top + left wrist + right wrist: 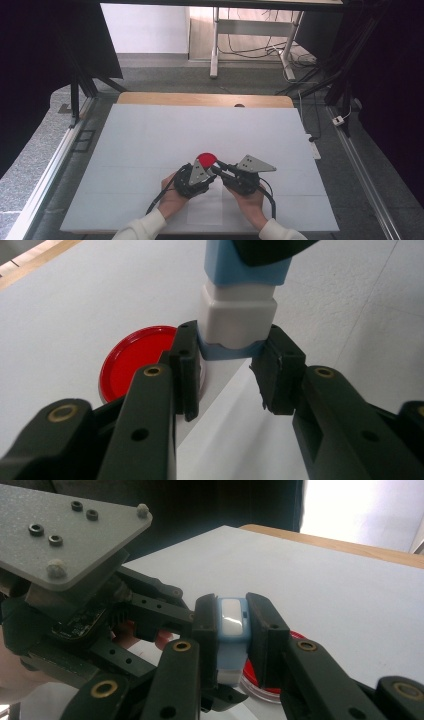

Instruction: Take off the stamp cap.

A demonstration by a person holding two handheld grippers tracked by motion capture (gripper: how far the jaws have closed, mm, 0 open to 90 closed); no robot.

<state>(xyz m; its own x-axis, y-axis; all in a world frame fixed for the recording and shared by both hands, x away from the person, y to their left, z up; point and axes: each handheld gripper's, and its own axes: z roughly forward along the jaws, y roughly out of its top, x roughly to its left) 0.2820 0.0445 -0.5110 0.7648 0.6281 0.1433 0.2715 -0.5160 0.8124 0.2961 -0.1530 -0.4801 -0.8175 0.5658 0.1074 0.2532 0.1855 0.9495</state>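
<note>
Both hand-held grippers clamp one small blue-and-white block: the right hand-held gripper (231, 630) on its blue end, the left hand-held gripper (227, 370) on the white end of the block (239, 315). It hangs near the bench's (150, 135) near edge, above a red lid (132, 357). Likely pulling it apart; next needs opposed, steady pulls.

Lettering, labels, numbers: none that I can read, neither on the blue-and-white piece (239, 315) in my tongs nor on the red lid (135, 360).
</note>
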